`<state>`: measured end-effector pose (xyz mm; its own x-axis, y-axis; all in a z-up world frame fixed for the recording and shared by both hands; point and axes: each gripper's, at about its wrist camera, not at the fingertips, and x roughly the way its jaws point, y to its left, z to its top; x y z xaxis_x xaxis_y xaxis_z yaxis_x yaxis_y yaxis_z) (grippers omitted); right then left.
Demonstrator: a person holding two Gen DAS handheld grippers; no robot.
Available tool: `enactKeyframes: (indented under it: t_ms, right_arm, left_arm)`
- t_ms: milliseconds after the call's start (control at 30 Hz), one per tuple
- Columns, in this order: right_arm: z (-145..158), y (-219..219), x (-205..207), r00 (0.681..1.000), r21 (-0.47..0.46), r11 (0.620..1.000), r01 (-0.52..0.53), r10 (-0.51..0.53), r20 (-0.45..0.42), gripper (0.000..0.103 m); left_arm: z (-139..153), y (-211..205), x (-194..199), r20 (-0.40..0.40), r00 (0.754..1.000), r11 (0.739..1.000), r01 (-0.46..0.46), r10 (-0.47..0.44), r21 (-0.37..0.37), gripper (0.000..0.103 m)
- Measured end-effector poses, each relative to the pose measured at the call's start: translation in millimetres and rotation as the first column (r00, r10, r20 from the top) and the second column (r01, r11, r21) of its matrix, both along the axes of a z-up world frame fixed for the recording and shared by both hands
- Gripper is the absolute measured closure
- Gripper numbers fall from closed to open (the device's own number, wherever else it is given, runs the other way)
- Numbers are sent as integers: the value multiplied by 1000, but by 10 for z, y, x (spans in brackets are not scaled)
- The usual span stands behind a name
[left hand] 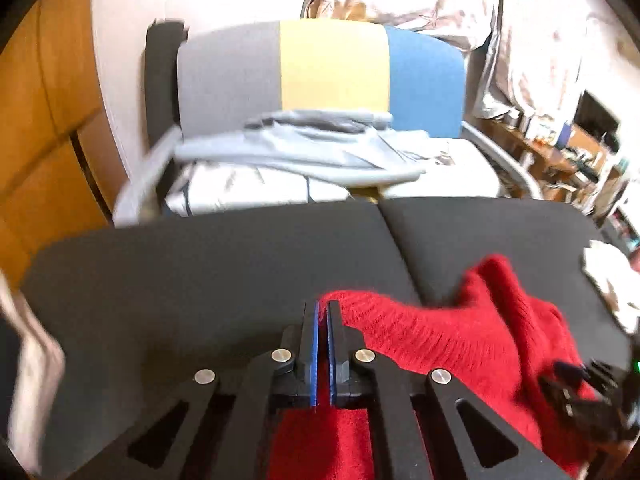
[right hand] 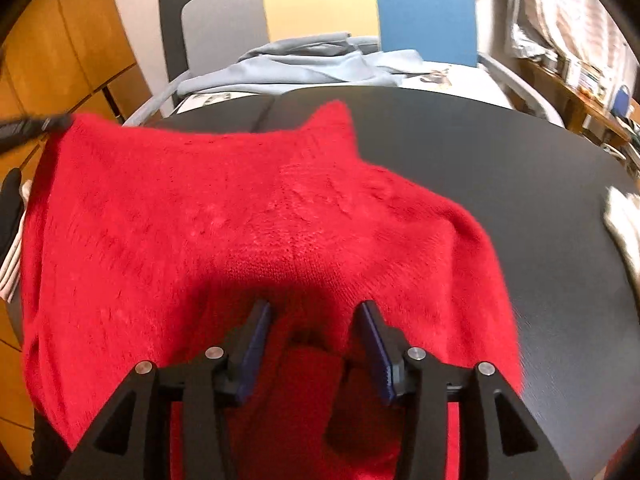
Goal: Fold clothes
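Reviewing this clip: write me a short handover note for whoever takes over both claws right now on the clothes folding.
Left claw: jaws shut, at the left edge of the red sweater; whether fabric is pinched between the pads is unclear.
Right claw: jaws open over the sweater's near edge, a fold of red knit between the pads, not clamped.
Sweater: spread rumpled across the black table, near edge hanging off the front.
Behind the table, a light blue garment lies on the chair.
Done: sweater laid out, no neat fold visible.
Left: take hold, flatten and fold the sweater; the blue garment probably follows.
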<state>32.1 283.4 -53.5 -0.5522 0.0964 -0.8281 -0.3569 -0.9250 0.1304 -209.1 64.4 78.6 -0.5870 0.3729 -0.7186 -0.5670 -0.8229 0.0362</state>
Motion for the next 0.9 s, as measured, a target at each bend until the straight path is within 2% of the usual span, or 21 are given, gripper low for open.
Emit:
enactKeyframes:
  t_ms: [67, 133, 167, 200, 267, 367, 467, 500, 533, 567, 600, 667, 733, 800, 900]
  right_arm:
    - [-52, 27, -266, 1000, 7, 1000, 1, -1, -2, 51]
    - [-105, 87, -510, 1000, 13, 1000, 13, -12, -11, 44]
    - [-128, 130, -637, 1000, 16, 1000, 22, -21, -17, 39]
    - [-150, 174, -764, 999, 18, 999, 31, -30, -23, 38]
    - [-185, 252, -985, 999, 22, 999, 43, -42, -32, 38]
    - [-200, 330, -1141, 998, 24, 999, 40, -39, -42, 38]
    - [-197, 367, -1185, 998, 21, 1000, 22, -21, -55, 38]
    - [-175, 377, -1163, 998, 16, 1000, 15, -14, -53, 38]
    - [-150, 390, -1139, 999, 12, 1000, 10, -9, -48, 39]
    - [-68, 402, -1058, 998, 4, 1000, 22, -21, -58, 39]
    - [29, 405, -963, 995, -8, 999, 36, -37, -88, 39]
    - [247, 329, -648, 984, -45, 999, 30, -38, -174, 39]
    - [405, 232, -348, 978, -69, 998, 6, -20, -206, 39]
    - [445, 50, -80, 985, -61, 998, -18, 7, -173, 39]
    - [342, -201, 146, 995, -33, 998, -44, 41, -96, 39]
  left_arm:
    - [68, 138, -228, -116, 993, 997, -46, 38, -65, 103]
    - [64, 278, -508, -176, 979, 988, -122, 103, -99, 103]
    - [3, 336, -661, -166, 974, 978, -176, 156, -111, 103]
    - [-88, 371, -764, -129, 972, 970, -212, 196, -123, 103]
    - [-292, 354, -829, -25, 973, 967, -230, 229, -111, 103]
    - [-598, 266, -549, 81, 981, 982, -170, 176, -82, 102]
    - [-905, 44, -84, 117, 986, 987, -109, 123, -118, 99]
    - [-996, -55, 44, 117, 984, 984, -114, 131, -139, 89]
    - [-1075, -173, 167, 112, 983, 979, -128, 147, -158, 63]
    - [-1154, -291, 291, 106, 981, 974, -142, 162, -177, 45]
    - [-1233, -409, 415, 101, 979, 968, -156, 178, -195, 20]
    - [-1279, -725, 636, 53, 970, 956, -222, 236, -190, 16]
    - [-1279, -956, 786, 29, 959, 944, -270, 281, -191, 10]
    - [-1308, -1119, 920, 39, 949, 935, -300, 313, -191, 4]
    - [-1420, -1261, 1129, 129, 942, 945, -291, 310, -147, 3]
